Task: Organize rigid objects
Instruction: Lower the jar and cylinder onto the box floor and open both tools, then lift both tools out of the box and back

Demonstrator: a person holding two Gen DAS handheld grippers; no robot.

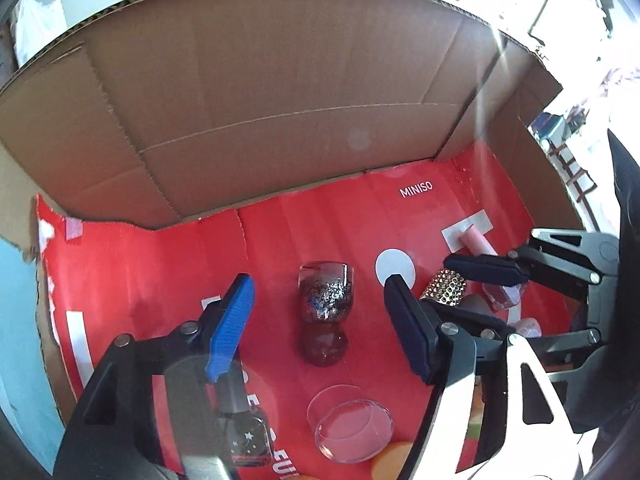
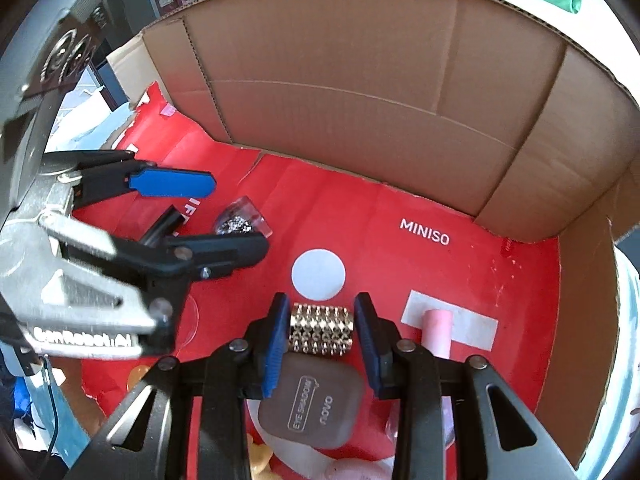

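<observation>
Inside a cardboard box lined with red MINISO paper, a gold studded cylinder lies between the open fingers of my right gripper, with small gaps on both sides. It also shows in the left wrist view. My left gripper is open and empty above a clear glitter-filled bottle, also in the right wrist view. A pink tube lies right of the cylinder. A grey eye shadow case lies under my right gripper.
A clear round lid and a dark star-patterned bottle lie near the box front. A pink nail polish bottle sits behind the right gripper's fingers. A white round sticker marks the red floor. The box walls rise behind and right.
</observation>
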